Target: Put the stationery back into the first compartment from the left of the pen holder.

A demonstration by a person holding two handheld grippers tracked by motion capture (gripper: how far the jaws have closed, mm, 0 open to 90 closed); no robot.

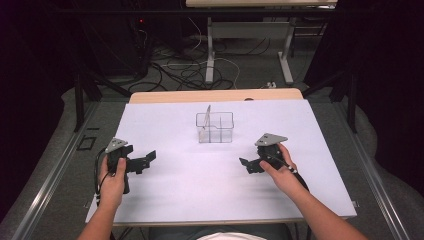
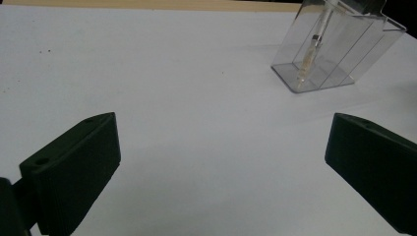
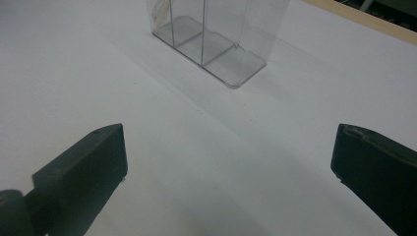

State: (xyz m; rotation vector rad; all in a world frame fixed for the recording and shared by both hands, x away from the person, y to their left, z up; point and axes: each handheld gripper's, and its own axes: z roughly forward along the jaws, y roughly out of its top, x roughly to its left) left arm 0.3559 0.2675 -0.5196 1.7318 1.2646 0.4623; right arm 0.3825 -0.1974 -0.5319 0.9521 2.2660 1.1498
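A clear plastic box with dividers (image 1: 215, 127) stands in the middle of the white table sheet (image 1: 170, 200). A thin pen-like stick (image 2: 311, 51) leans upright in one of its compartments (image 2: 330, 46). My left gripper (image 1: 148, 158) rests low at the left, held by a hand, jaws wide apart with nothing between them (image 2: 221, 167). My right gripper (image 1: 246, 164) sits at the right, aimed inward, also open and empty (image 3: 228, 172). The box (image 3: 216, 34) lies ahead of both, apart from them.
The sheet covers a wooden table whose far edge (image 1: 215, 95) shows bare wood. Beyond it are another table's legs (image 1: 210, 55) and loose cables (image 1: 185, 70) on the floor. Metal rails (image 1: 45, 185) run along both sides.
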